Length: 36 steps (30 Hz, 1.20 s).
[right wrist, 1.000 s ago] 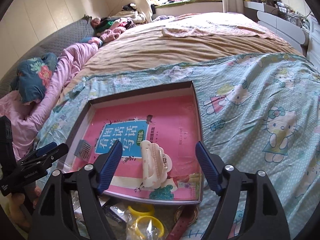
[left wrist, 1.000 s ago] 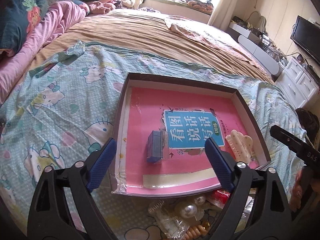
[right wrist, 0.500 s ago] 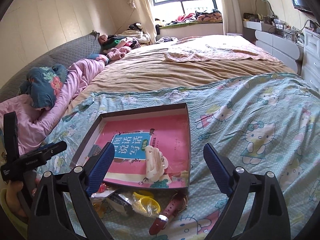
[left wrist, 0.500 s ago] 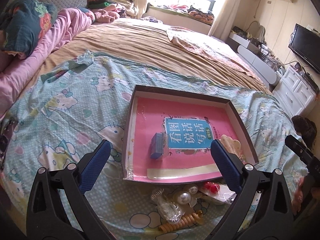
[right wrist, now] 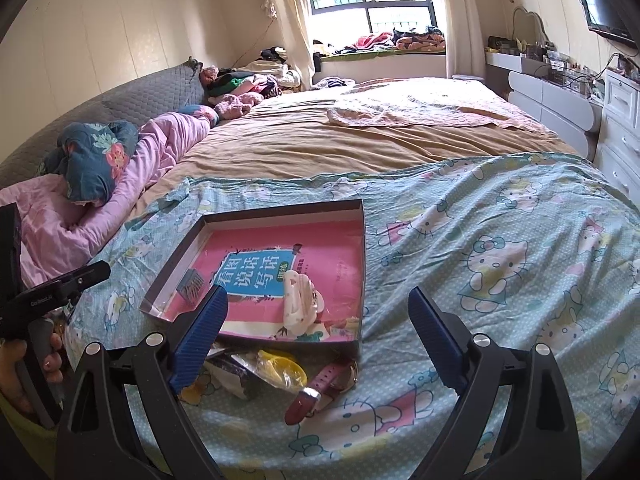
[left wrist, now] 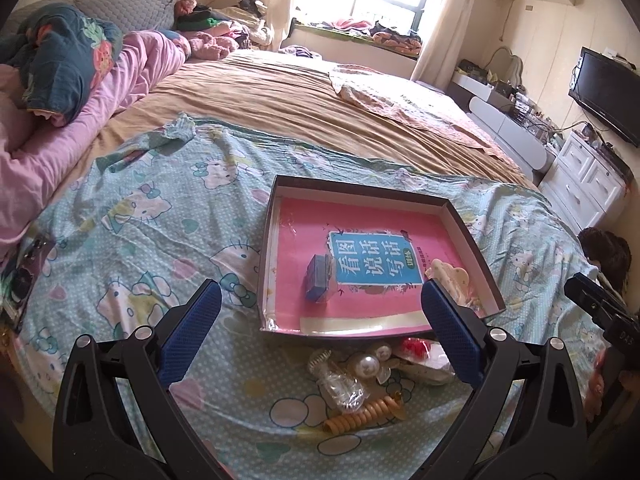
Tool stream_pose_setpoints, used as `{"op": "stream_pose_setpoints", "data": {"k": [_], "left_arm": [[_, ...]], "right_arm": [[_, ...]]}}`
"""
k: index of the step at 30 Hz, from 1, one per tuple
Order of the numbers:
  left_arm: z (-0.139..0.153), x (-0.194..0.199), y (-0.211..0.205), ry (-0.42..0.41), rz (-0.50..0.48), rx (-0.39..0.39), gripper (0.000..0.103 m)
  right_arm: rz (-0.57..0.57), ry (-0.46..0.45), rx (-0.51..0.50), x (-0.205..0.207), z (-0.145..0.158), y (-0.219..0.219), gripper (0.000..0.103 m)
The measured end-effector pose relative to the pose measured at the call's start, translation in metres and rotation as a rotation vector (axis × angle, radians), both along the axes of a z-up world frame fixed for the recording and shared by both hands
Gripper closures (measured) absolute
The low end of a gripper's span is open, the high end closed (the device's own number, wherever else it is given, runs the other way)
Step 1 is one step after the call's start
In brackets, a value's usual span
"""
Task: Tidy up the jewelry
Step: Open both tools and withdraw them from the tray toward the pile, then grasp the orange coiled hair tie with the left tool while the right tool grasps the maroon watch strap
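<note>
Left gripper [left wrist: 320,332]: drawn back and raised from the tray [left wrist: 472,240]; jaws wider, nothing between them.
Right gripper [right wrist: 318,332]: drawn back likewise; jaws wider, empty.
Newly in view, near the tray's front edge: pearl piece [left wrist: 368,366], coiled hair tie [left wrist: 364,414], yellow bangles [right wrist: 282,368], pink watch [right wrist: 324,386].

Hidden and cut-off parts around the dark shallow box [left wrist: 472,240]

In the left wrist view the blue right pad of the left claw [left wrist: 320,332] covers part of the cream plastic hair clip [left wrist: 450,274] and the red item in a clear wrapper [left wrist: 418,350]. In the right wrist view the right claw [right wrist: 318,326] hides the box's near left corner, the clear yellow-filled packet [right wrist: 280,368] is half tucked under the box edge, and the small dark comb-like piece [right wrist: 191,287] is too small to identify.
</note>
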<state>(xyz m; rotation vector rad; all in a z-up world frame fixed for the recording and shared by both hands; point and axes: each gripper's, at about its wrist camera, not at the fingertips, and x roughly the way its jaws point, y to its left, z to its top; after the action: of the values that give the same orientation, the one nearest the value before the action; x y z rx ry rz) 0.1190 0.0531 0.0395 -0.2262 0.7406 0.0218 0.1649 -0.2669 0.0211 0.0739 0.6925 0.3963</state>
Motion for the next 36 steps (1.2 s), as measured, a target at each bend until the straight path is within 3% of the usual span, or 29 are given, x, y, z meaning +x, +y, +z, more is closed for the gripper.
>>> {"op": "stream_pose_setpoints", "data": {"k": [14, 36], "left_arm": [[-0.020, -0.020, 0.001, 0.048, -0.001, 0.002, 0.010], [-0.060, -0.040, -0.040, 0.157, -0.119, 0.042, 0.010]], "right_arm": [[0.028, 0.020, -0.043, -0.022, -0.014, -0.003, 0.012], [0.081, 0.110, -0.102, -0.039, -0.062, 0.007, 0.012]]}}
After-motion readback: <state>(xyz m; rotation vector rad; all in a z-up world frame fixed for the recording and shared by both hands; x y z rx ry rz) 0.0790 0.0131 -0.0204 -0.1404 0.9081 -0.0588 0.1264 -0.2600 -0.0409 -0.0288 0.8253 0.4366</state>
